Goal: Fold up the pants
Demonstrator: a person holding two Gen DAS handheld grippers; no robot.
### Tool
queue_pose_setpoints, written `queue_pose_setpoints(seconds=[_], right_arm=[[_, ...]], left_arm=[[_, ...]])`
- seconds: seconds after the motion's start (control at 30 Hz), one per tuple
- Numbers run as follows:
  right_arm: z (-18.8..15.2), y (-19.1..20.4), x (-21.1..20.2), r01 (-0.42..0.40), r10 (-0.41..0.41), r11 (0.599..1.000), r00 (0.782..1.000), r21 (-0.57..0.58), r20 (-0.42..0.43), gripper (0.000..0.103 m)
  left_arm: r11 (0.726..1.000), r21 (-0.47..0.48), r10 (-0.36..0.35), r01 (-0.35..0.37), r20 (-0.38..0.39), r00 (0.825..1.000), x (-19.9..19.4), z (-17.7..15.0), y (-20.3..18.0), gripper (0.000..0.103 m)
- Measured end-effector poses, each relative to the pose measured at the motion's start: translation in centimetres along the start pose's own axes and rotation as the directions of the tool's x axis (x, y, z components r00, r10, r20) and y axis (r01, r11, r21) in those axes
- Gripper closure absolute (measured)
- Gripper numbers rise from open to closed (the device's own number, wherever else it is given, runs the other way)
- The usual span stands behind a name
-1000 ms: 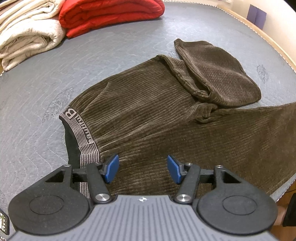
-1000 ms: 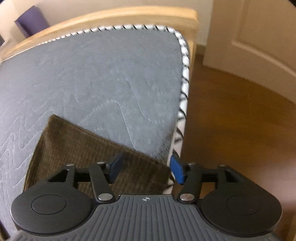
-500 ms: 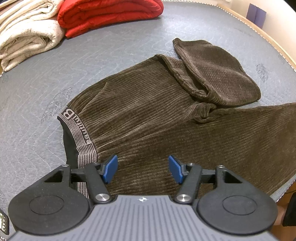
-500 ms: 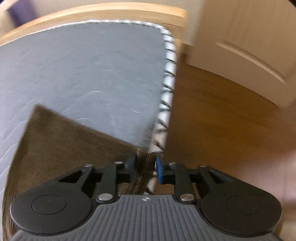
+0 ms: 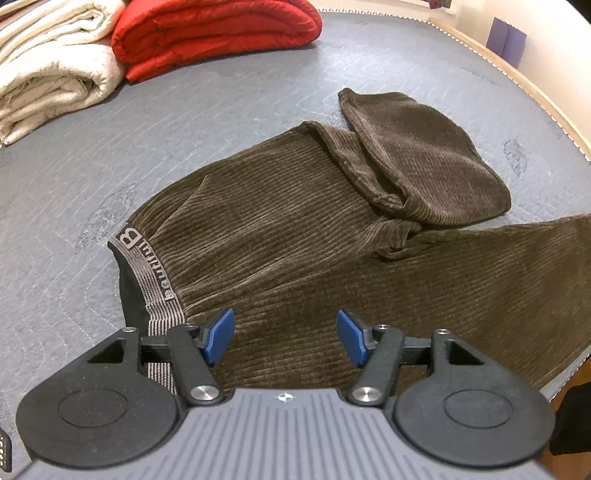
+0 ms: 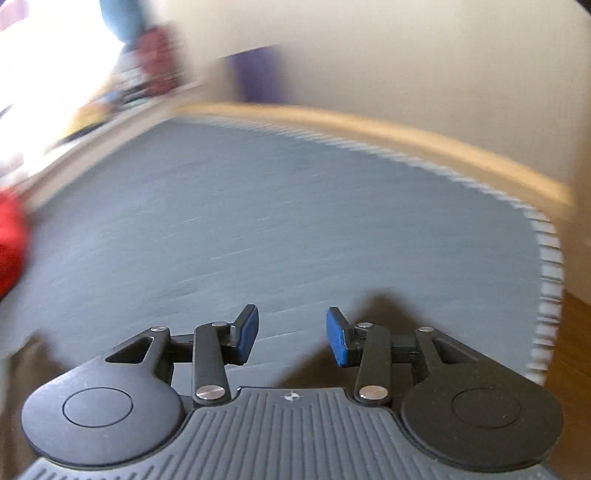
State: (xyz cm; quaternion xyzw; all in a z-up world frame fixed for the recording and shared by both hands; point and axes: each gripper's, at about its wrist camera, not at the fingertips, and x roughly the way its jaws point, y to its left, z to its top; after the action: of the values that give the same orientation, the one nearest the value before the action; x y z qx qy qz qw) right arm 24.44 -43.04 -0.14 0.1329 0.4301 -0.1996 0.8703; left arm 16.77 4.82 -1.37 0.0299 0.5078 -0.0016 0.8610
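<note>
Pants (image 5: 332,258) lie spread on the grey mattress (image 5: 184,147), both tongs gaping with nothing gripped.

In the left wrist view the brown corduroy pants fill the middle and right of the frame, the striped waistband (image 5: 147,273) at lower left and one leg doubled back into a lump at upper right. The left tongs (image 5: 284,334) hover at bottom centre over the cloth near the waistband, blue pads wide apart and holding nothing. A red blanket (image 5: 214,33) and a cream blanket (image 5: 51,70) sit folded at upper left. The right wrist view is blurred: the right tongs (image 6: 291,338) have just been opening, only bare mattress showing between the pads, brown cloth showing dimly just behind the right finger and at lower left.
</note>
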Motion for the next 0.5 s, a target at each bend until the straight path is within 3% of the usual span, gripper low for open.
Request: queue_pose_setpoints(seconds=[0.13,0.33,0.37,0.4,0.47,0.5], right_arm=[[-0.8,6.9,1.6,-0.175,0.168,0.974,0.984,-0.147,-0.059,0.06],[-2.3,15.4,3.7,-0.329,0.293,0.902,0.942,-0.281,-0.164,0.061],[-2.2,16.8,3.8,-0.344,0.303,0.893,0.937,-0.291,-0.176,0.061],[-2.4,17.7,4.0,-0.359,0.314,0.884,0.931,-0.3,-0.187,0.061],[-2.7,19.5,4.4,-0.383,0.33,0.869,0.92,-0.313,-0.21,0.061],[-3.0,20.1,4.8,-0.392,0.336,0.864,0.917,-0.317,-0.217,0.061]], left_arm=[[1.0,-0.01,0.002,-0.002,-0.005,1.0,0.4,0.3,0.1,0.035],[0.999,-0.045,-0.009,0.011,0.035,0.999,0.5,0.9,0.4,0.038],[0.999,-0.051,-0.015,0.017,0.046,0.999,0.5,1.0,0.5,0.051],[0.998,-0.054,-0.023,0.026,0.051,0.998,0.5,1.2,0.6,0.074],[0.997,-0.061,-0.039,0.042,0.053,0.998,0.7,1.5,0.7,0.097],[0.997,-0.066,-0.045,0.049,0.058,0.997,0.7,1.6,0.8,0.098]])
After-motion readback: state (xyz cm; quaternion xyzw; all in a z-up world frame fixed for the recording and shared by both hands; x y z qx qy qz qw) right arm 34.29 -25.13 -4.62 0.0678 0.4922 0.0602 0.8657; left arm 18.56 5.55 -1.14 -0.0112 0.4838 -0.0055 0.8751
